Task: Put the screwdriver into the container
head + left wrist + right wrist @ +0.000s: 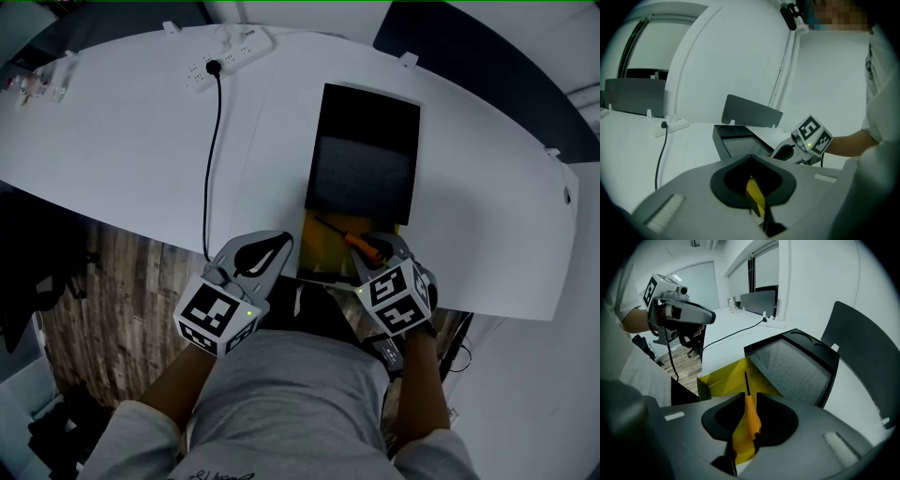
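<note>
The left gripper (279,247) hovers just beside the yellow open-topped container (319,255) at the near edge of the white counter (122,122), its jaws drawn together on nothing. Further right, the right gripper (372,246) clamps the orange-handled screwdriver (345,234), whose shaft slants over the yellow floor, apparently aloft. It seems best to lower it until it lies flat inside the walls, then release gently, clear of the black rectangular box (370,103) beyond.

Two tools (281,246) (373,246); one screwdriver (352,239), container (323,261), black tray (370,108), power strip (230,52)
</note>
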A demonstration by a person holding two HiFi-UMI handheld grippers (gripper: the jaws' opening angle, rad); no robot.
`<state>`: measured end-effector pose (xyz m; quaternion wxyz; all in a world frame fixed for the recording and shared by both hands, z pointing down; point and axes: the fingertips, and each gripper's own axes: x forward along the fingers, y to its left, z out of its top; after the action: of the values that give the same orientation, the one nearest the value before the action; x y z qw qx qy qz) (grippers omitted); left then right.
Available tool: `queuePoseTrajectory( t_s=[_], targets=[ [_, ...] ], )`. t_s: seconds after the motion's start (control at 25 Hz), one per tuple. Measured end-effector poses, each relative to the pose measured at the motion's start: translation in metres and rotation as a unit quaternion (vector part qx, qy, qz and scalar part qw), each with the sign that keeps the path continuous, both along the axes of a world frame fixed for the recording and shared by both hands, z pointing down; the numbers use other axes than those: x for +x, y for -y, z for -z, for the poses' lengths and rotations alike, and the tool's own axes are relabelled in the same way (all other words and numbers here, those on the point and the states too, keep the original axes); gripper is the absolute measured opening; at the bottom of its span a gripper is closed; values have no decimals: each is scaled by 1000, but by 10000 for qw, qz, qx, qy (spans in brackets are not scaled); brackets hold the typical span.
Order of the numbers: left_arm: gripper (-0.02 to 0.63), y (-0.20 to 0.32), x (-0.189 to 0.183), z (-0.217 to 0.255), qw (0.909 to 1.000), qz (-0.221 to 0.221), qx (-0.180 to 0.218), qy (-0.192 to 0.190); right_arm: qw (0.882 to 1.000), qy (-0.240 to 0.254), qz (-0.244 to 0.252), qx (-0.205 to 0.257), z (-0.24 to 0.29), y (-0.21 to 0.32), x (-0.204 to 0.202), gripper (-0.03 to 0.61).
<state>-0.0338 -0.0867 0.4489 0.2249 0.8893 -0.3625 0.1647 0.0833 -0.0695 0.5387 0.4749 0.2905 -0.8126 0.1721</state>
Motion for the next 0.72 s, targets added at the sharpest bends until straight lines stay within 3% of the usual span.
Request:
queuePoseTrajectory(
  t_s=[0.28, 0.72],
  targets=[
    [2, 4, 6, 17, 9998, -38, 185, -12, 9974, 448, -416, 374, 32, 6, 3, 15],
    [2, -8, 20, 38, 9992, -229, 339, -31, 9836, 1322, -909, 824, 92, 2, 7, 15]
  ],
)
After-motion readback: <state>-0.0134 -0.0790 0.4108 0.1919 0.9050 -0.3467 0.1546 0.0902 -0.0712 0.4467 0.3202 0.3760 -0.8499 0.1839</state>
